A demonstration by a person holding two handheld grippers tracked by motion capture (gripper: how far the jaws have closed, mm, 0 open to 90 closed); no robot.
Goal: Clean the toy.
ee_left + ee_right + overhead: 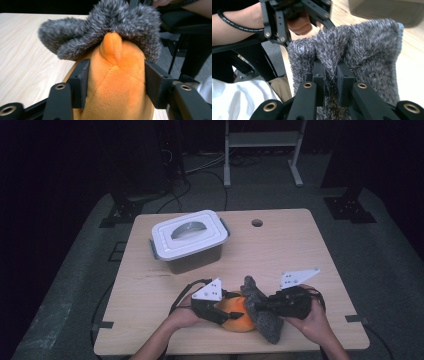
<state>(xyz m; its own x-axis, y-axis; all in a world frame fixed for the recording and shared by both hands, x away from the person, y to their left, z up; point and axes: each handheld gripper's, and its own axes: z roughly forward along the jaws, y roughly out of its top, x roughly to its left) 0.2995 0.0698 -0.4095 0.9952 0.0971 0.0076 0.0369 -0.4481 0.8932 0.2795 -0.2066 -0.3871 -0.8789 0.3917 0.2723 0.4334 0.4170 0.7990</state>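
1. The left gripper (115,82) clamps the orange plush toy (115,87) between its jaws.
2. The right gripper (331,72) pinches the grey fuzzy cloth (367,50), draped over the toy's far end.

Orange plush toy (115,85) soft; grey cloth (362,47) fuzzy; table (300,245) matt wood.
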